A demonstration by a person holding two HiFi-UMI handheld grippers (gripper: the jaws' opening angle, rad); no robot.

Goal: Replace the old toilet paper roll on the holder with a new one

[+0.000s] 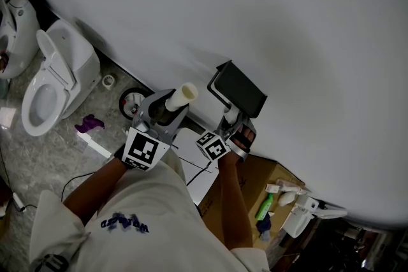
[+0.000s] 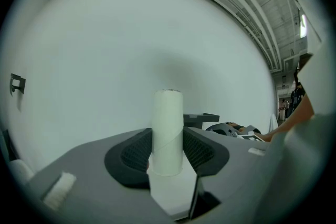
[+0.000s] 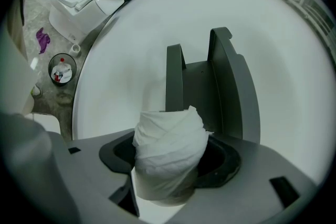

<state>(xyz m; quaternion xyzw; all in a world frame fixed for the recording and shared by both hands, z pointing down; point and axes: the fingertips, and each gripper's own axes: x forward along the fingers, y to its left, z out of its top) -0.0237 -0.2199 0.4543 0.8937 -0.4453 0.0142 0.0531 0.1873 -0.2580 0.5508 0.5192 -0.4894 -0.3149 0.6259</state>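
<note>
My left gripper [image 2: 168, 153] is shut on a bare cream cardboard tube [image 2: 167, 131], the old roll's core, which stands upright between its pads. In the head view that tube [image 1: 182, 97] pokes out of the left gripper [image 1: 167, 109] toward the white wall. My right gripper [image 3: 170, 165] is shut on a loosely wound white toilet paper roll [image 3: 169, 150]. Straight ahead of it on the wall is the dark grey holder [image 3: 210, 86], its two upright arms bare. The holder [image 1: 241, 88] sits just beyond the right gripper [image 1: 233, 124] in the head view.
A white toilet [image 1: 54, 76] stands at the left, with a small bin [image 1: 131, 102] between it and the grippers. A purple scrap [image 1: 89, 123] lies on the stone floor. An open cardboard box [image 1: 258, 178] with bottles stands at lower right.
</note>
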